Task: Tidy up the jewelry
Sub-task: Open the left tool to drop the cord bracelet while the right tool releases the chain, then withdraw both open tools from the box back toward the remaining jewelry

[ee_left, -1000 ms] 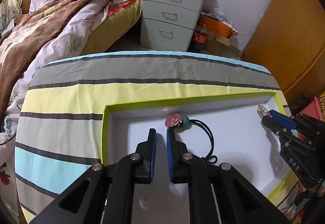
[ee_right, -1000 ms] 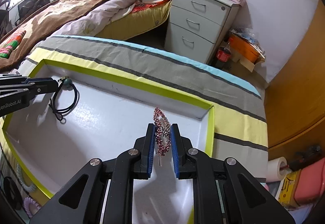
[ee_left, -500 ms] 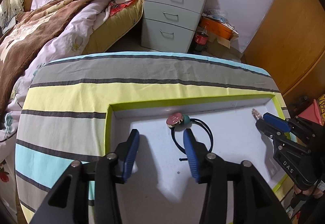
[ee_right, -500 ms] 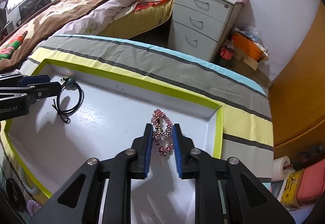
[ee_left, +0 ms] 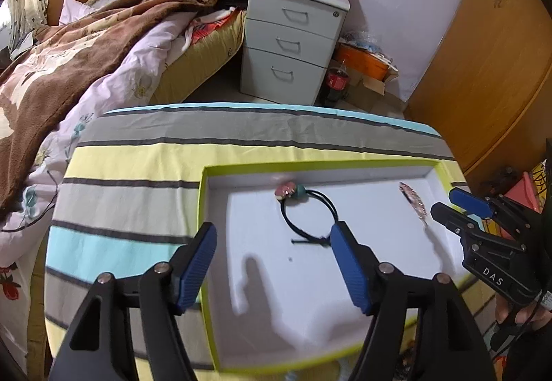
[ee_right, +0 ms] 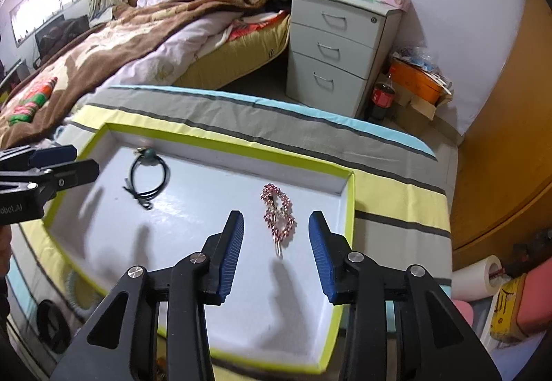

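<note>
the left gripper (ee_left: 272,263) is spread wide with nothing between its blue pads, held over the left half of the white tray (ee_left: 207,243) with the lime-green rim. just past its right finger lies the black hair tie (ee_left: 308,215), a thin elastic loop with a pink-and-teal charm (ee_left: 286,190) close to the tray's far wall and a knotted tail at the near end. it looks light, limp and floppy, so it would sag and swing if lifted by the cord; the charm is probably the firmest place to pinch, or else the knot.

further right, the rhinestone hair clip (ee_right: 278,212) lies flat on the tray floor near the right wall, well apart from the hair tie, its metal prong pointing back toward the camera. the right gripper (ee_right: 276,244) is also wide open and empty, its pads standing either side of the clip's near end without touching it. the clip seems stiff and light, but the stones could be slick and might chip, so a gentle squeeze across its narrow sides seems best.

the tray's near edge is hidden behind both grippers. below the tray's left corner in the right wrist view, a few round bands (ee_right: 51,322) are cut off and too dim to identify. the charm's design is blurred.
</note>
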`<state>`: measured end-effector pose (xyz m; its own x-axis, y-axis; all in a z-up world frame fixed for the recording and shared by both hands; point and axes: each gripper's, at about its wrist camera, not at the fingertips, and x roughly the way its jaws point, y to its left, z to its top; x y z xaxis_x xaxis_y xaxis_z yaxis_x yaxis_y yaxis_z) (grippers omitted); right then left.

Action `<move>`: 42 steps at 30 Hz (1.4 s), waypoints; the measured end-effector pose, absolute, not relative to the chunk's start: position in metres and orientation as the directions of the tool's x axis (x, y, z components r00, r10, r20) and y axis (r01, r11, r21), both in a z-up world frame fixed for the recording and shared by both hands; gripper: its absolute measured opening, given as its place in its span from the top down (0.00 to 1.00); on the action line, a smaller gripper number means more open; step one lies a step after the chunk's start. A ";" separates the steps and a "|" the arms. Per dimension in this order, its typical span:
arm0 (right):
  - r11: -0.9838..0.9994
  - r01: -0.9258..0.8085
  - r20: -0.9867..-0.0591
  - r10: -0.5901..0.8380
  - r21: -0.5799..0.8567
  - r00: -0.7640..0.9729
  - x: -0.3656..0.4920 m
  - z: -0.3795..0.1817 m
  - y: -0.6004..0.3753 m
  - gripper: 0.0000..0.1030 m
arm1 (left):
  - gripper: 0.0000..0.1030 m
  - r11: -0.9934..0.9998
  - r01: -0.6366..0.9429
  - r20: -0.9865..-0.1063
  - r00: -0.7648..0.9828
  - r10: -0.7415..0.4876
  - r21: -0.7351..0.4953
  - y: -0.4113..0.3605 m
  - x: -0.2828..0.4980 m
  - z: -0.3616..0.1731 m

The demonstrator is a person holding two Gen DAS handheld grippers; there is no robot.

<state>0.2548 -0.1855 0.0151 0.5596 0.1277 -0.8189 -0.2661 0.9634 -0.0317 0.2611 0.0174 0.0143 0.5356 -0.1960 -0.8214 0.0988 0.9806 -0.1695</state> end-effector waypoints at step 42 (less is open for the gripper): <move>0.899 -0.437 -0.819 0.276 0.035 0.503 0.087 0.010 -0.227 0.54 | 0.15 0.948 0.052 -0.808 0.509 -0.296 -0.315 0.066 0.075 0.000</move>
